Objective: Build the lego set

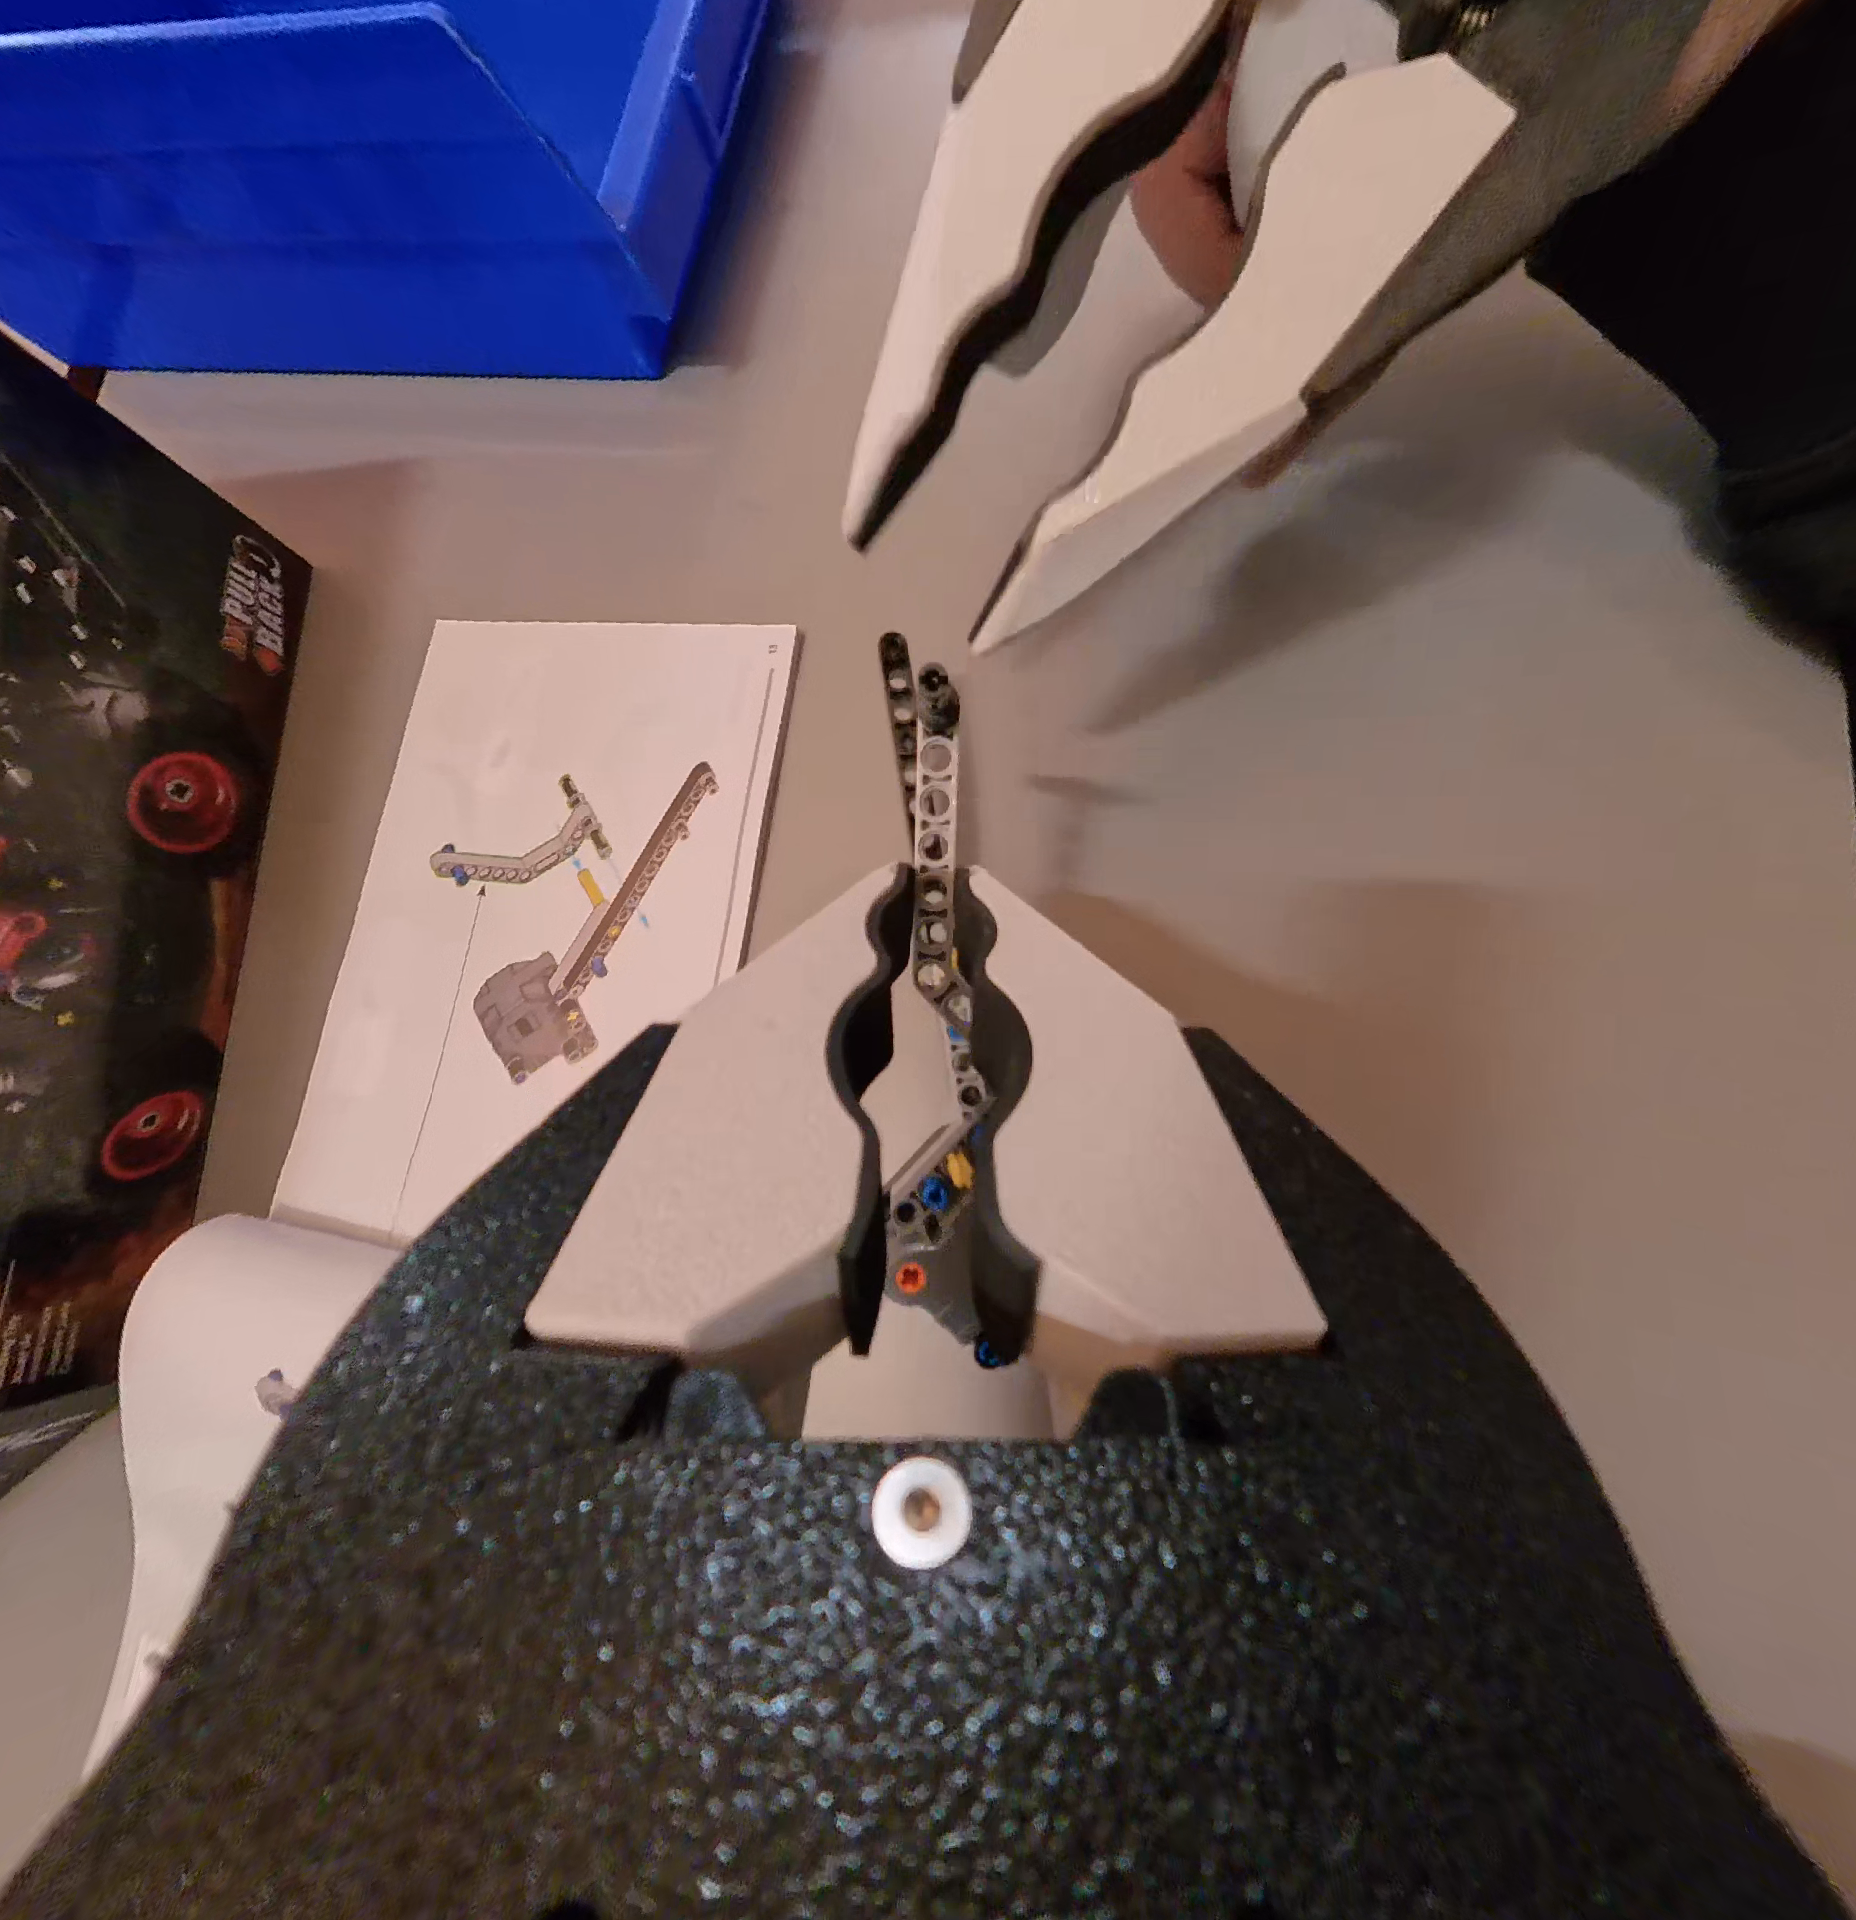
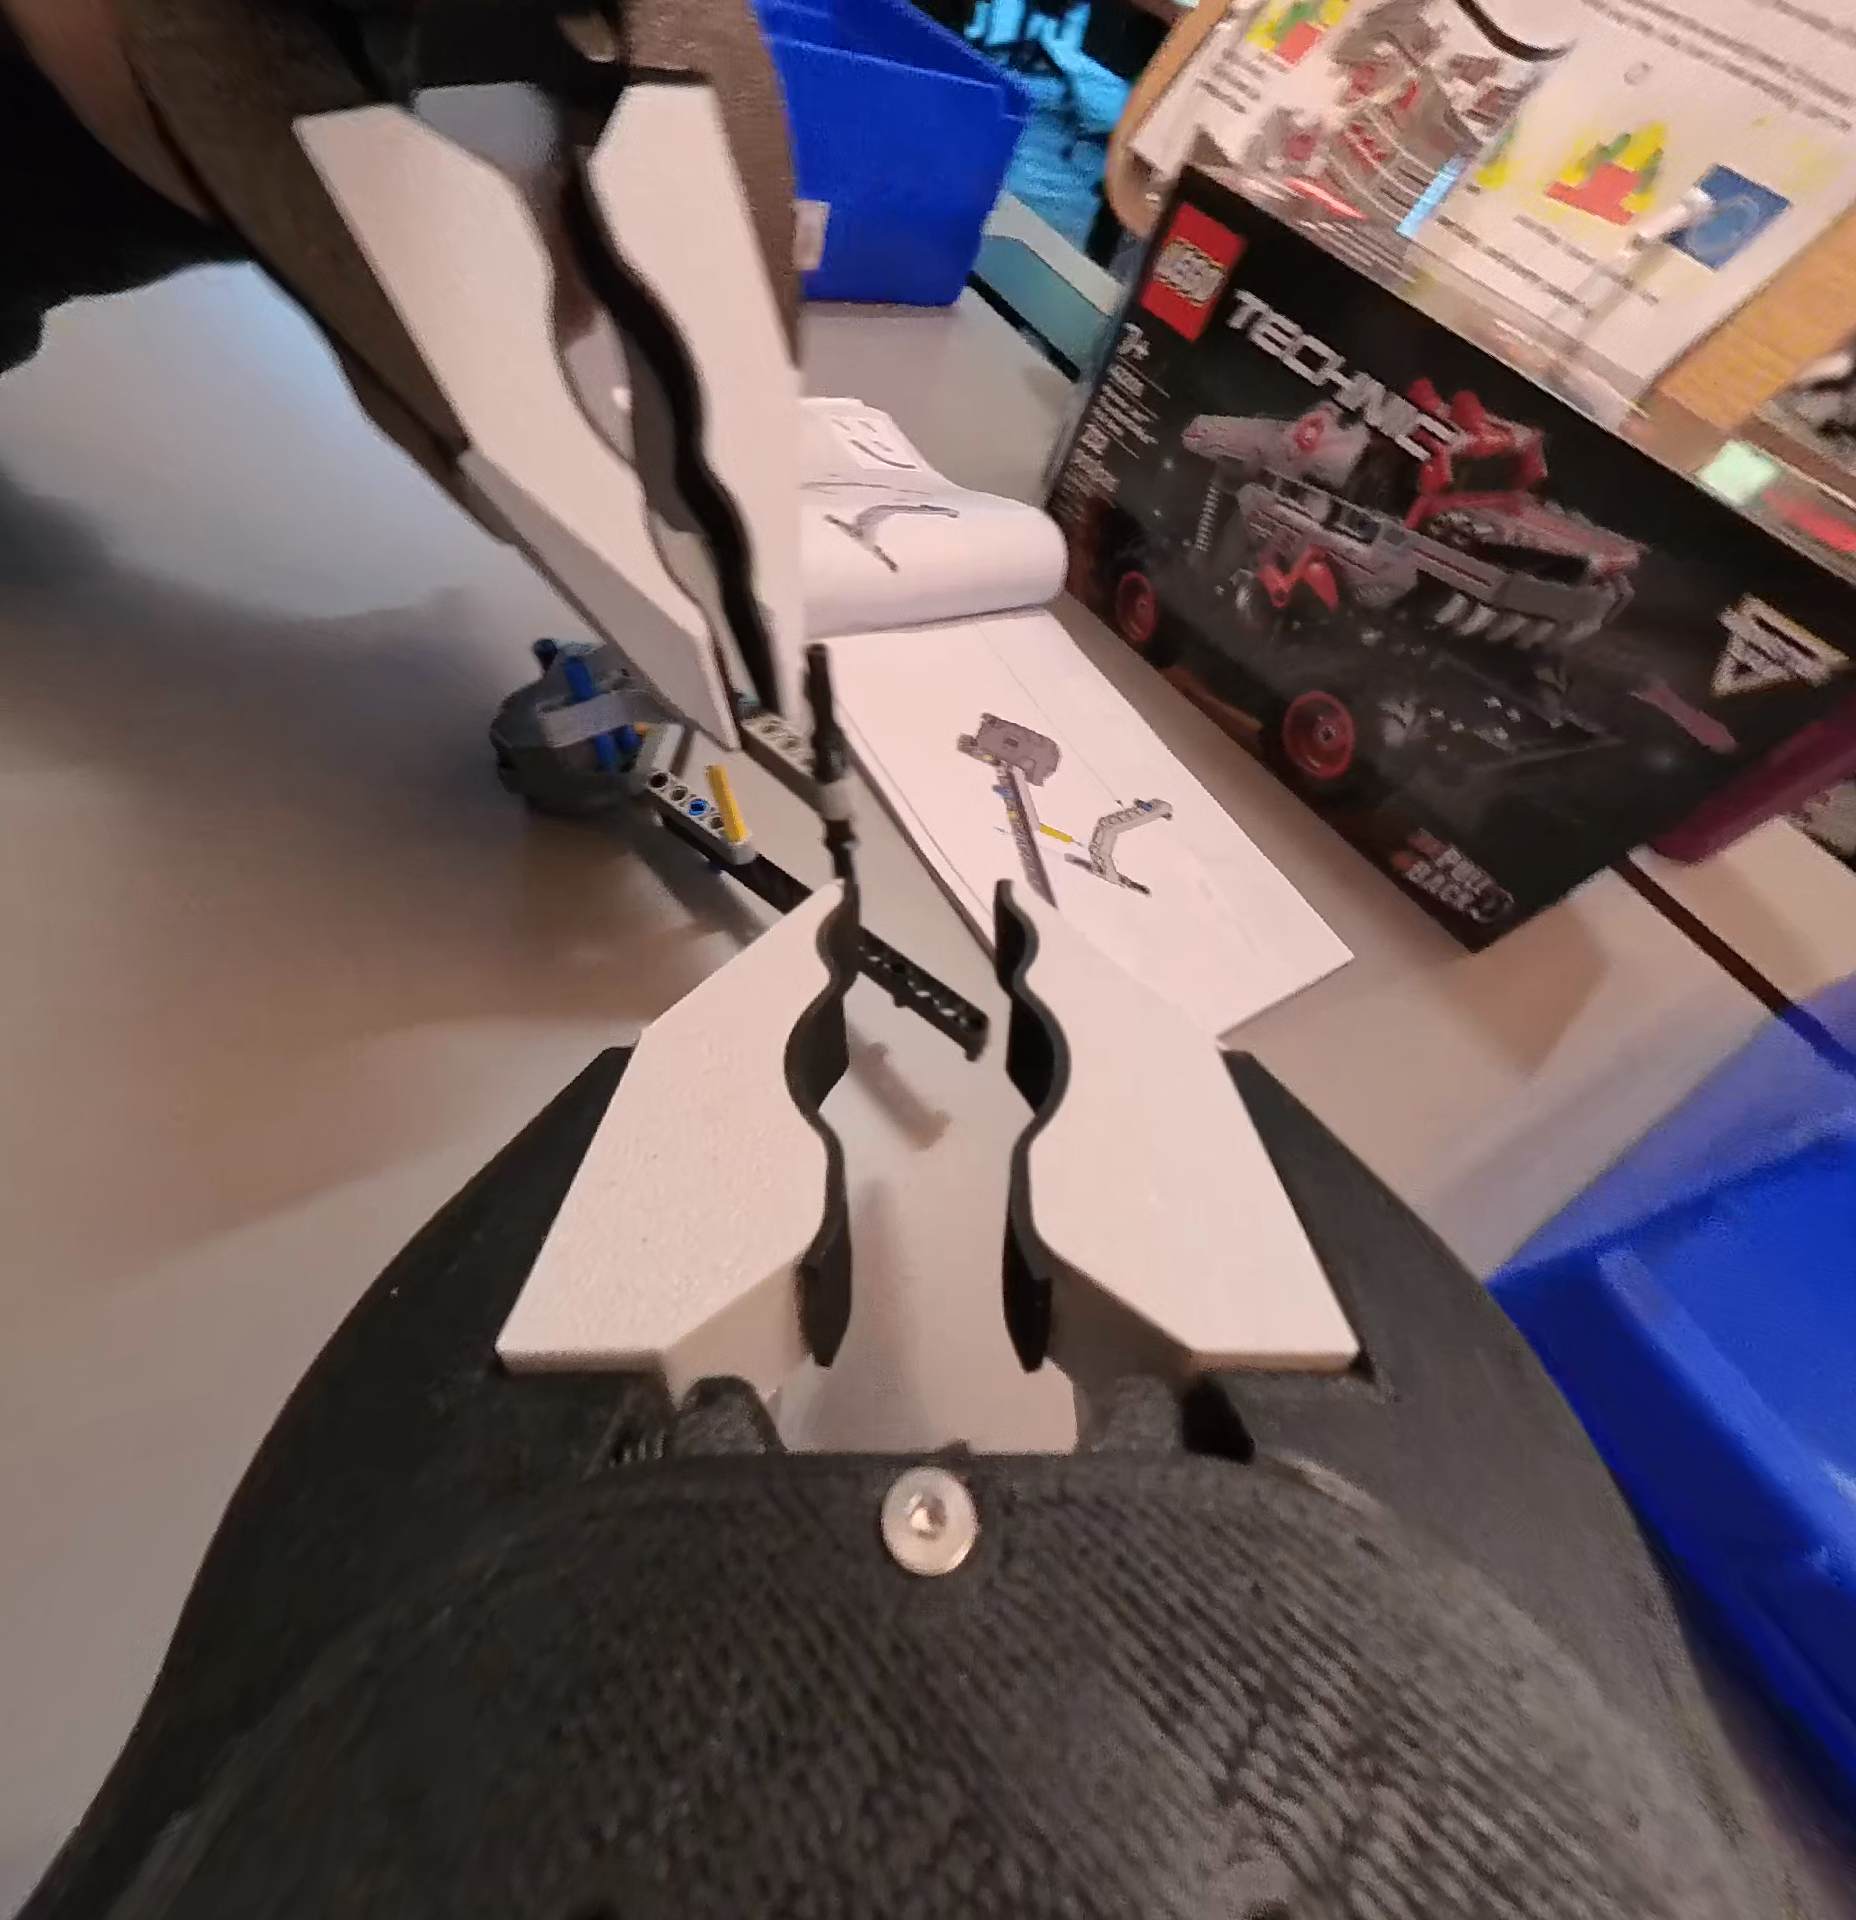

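My left gripper (image 1: 934, 875) is shut on a light grey bent beam (image 1: 938, 795) of the lego assembly, which rests on the table. The assembly has a dark grey motor block (image 1: 929, 1273) with blue pins and a long black beam (image 1: 896, 686). In the right wrist view the left gripper (image 2: 768, 719) comes down from the upper left onto the grey beam, with the motor block (image 2: 560, 740) behind it and the black beam (image 2: 908, 987) lying on the table. My right gripper (image 2: 919, 896) is open and empty, just short of the beam's end. It also shows in the left wrist view (image 1: 919, 594).
An open instruction booklet (image 1: 591, 831) (image 2: 1069, 831) lies beside the assembly. The dark lego box (image 1: 93, 831) (image 2: 1423, 582) stands past it. One blue bin (image 1: 332, 177) (image 2: 882, 156) is at the far side, another blue bin (image 2: 1682, 1351) close on the right. A small pale piece (image 2: 903, 1103) lies between my right fingers. One gripper's finger ends stand about 5 cm off the other's. My right tips are roughly 8 cm from the small pale piece (image 2: 903, 1103).
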A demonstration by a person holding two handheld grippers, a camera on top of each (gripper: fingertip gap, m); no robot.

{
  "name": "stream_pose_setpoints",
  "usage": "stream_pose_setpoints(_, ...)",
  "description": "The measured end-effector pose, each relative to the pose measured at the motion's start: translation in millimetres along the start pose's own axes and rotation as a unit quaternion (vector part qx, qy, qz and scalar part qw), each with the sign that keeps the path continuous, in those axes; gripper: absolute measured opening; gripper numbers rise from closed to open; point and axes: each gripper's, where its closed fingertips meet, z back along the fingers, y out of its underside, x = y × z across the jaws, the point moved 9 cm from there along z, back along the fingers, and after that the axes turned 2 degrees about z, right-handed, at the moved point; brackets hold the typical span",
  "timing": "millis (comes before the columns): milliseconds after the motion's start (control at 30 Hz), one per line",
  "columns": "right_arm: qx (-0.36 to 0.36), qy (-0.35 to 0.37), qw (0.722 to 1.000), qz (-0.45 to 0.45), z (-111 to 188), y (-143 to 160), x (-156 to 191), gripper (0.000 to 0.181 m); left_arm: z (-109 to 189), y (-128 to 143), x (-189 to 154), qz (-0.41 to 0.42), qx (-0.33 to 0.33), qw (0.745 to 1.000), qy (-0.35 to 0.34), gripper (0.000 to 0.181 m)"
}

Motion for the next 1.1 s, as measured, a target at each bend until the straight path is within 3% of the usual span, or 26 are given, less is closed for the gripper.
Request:
stream_pose_setpoints(200,-0.008,0.010,0.995,-0.100,3,23,-12,0.051,4,4,4,0.025,0.001,1.000,-0.001,0.004)
stream_pose_setpoints(367,0.036,-0.017,0.996,-0.084,-13,28,-6,0.058,5,7,1,0.022,0.018,1.000,-0.005,0.005)
stream_pose_setpoints(700,0.075,-0.025,0.994,0.069,-33,6,13,0.042,2,13,-7,0.029,0.034,0.999,-0.028,0.004)
stream_pose_setpoints(1100,0.125,-0.030,0.981,0.146,-49,7,23,0.037,-1,22,-13,0.066,0.013,0.996,-0.059,0.004)
